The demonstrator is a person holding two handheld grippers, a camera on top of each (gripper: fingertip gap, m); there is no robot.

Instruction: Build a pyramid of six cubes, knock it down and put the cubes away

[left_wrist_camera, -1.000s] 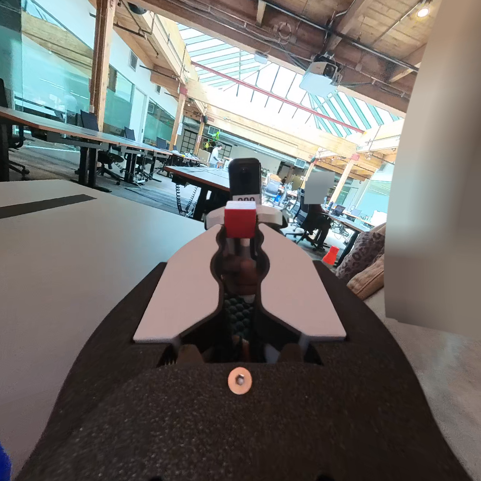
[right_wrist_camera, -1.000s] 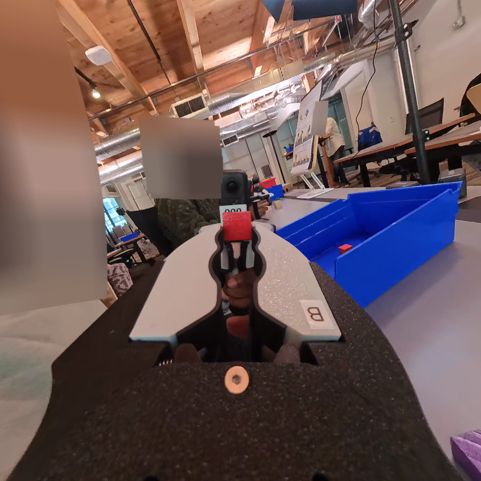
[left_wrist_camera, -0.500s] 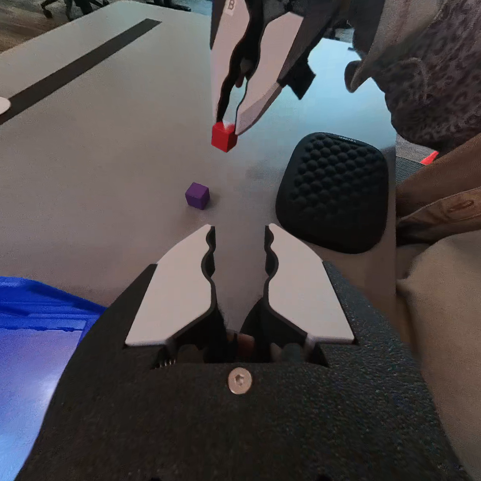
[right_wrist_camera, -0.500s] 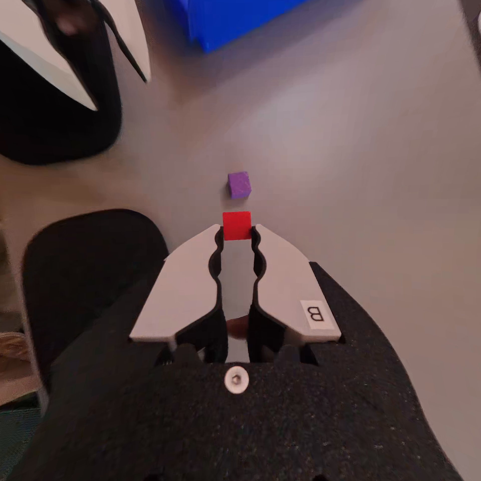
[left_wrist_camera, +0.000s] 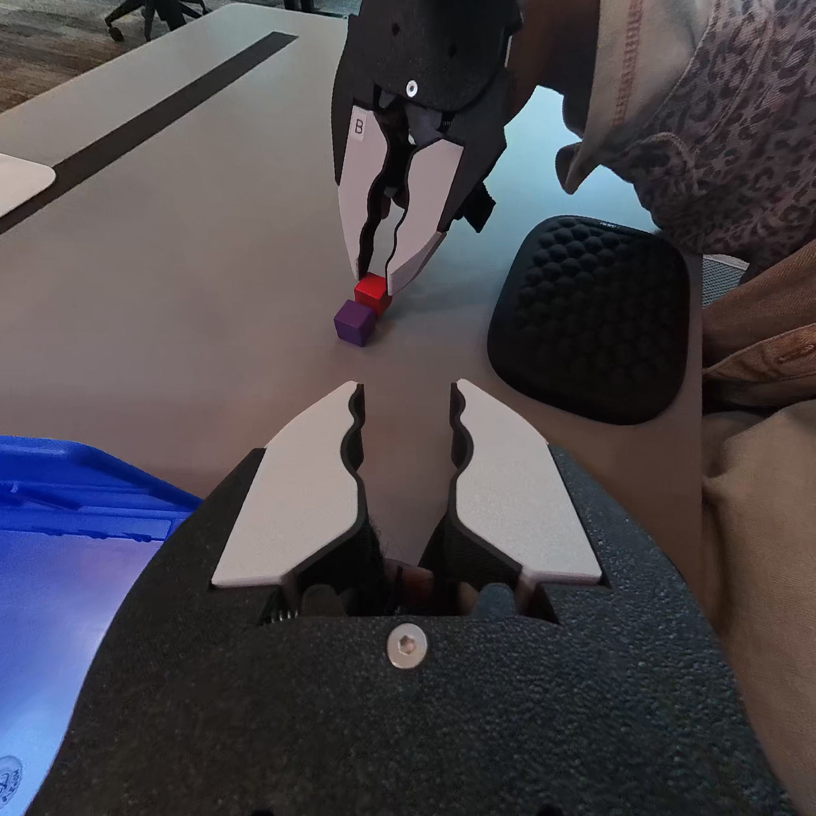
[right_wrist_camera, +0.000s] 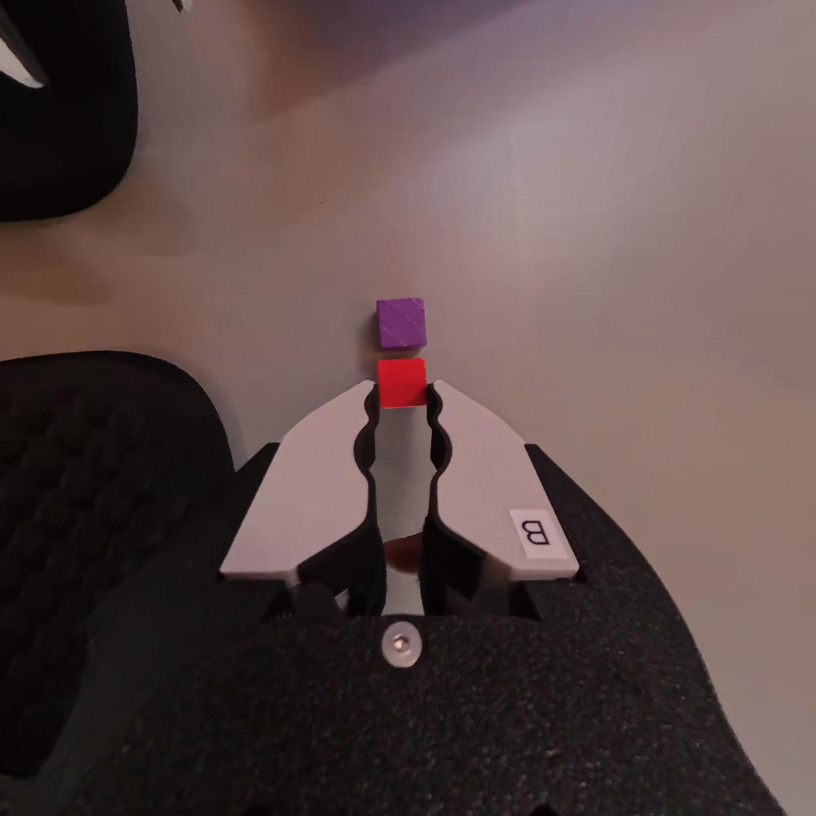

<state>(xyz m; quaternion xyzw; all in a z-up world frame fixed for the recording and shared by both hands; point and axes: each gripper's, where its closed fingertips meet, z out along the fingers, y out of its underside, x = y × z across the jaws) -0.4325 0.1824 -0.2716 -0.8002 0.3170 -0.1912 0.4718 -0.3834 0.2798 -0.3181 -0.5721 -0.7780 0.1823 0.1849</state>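
Note:
My right gripper is shut on a small red cube and holds it down at the grey table, right beside a small purple cube. The left wrist view shows the same: the right gripper points down with the red cube at its tips, close against the purple cube. My left gripper is open and empty, a short way in front of the two cubes.
A black dimpled pad lies on the table to the right of the cubes; it also shows in the right wrist view. A blue bin stands at the left. A person's patterned sleeve is at the upper right. The tips of one gripper are about 12 cm away from the tips of the other.
Both grippers tipped down from level toward the table. My left gripper let go of the red cube and opened. My right gripper lowered the cube to the table beside the purple one.

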